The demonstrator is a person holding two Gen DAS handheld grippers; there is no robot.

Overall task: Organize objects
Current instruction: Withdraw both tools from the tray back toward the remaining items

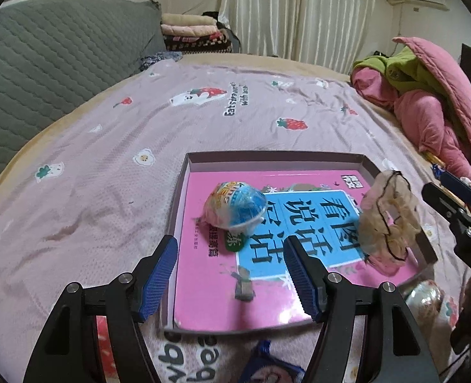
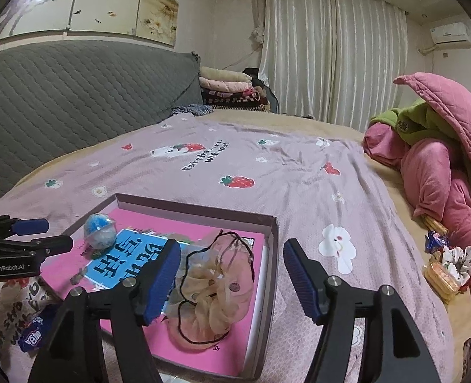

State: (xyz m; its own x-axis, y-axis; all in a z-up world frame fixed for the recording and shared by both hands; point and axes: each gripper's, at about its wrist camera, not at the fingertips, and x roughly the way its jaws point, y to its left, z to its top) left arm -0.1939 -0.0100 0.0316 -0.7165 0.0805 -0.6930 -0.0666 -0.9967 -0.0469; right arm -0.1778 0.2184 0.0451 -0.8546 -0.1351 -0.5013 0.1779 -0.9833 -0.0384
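Note:
A shallow cardboard box lies on the bed with a pink book flat inside it. On the book lie a blue-and-white wrapped cup and a beige sheer scrunchie with a black cord. My left gripper is open and empty above the box's near left part. My right gripper is open and empty, just above the scrunchie and the box's right wall; it also shows at the right of the left wrist view.
A blue snack packet lies on the pink sheet in front of the box. At the right lie a blue packet, a floral scrunchie and biscuits, beside a pink and green quilt heap. A grey headboard stands behind.

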